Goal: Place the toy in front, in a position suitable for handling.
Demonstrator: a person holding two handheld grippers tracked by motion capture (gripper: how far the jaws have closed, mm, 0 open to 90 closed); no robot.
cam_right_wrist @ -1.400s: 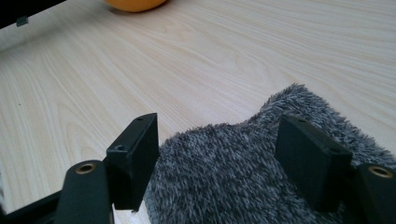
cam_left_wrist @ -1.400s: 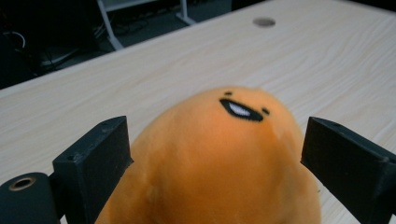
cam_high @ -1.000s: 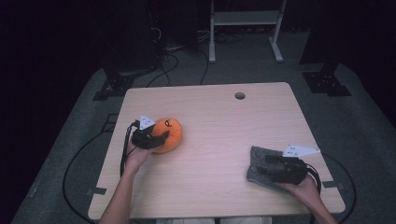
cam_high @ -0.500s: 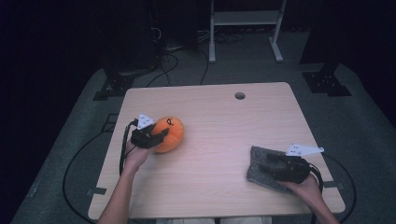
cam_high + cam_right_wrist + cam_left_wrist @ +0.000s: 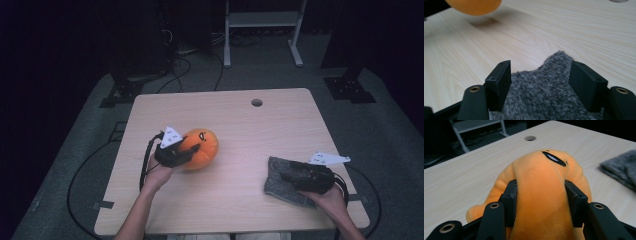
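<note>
In the left gripper view the lower part of the orange plush toy (image 5: 544, 195) runs off the bottom edge, so how far it reaches back between the jaws is hidden, and the worktop (image 5: 469, 177) beneath it is covered by its bulk. From the high view the left tool (image 5: 186, 152) sits over the toy's left side and hides that side; the toy's black face marking shows on top but is too small there to read clearly. In the right gripper view the grey fuzzy cloth (image 5: 541, 95) is cut off at the bottom, and a blurred orange shape at the top left corner is the toy, mostly out of frame. The right tool (image 5: 295, 176) lies over the cloth in the high view, its dark body blending with the cloth so the jaw tips are hard to make out there. The left tool is pinching the toy: both pads press into the plush, which bulges up between them. The toy is left of the worktop's centre, seemingly raised a little off the surface, though contact underneath cannot be seen. The right tool's jaws stand spread, one on each side of the cloth's near part, with the cloth lying between them and not squeezed. The cloth lies flat near the worktop's front right edge, well apart from the toy.
</note>
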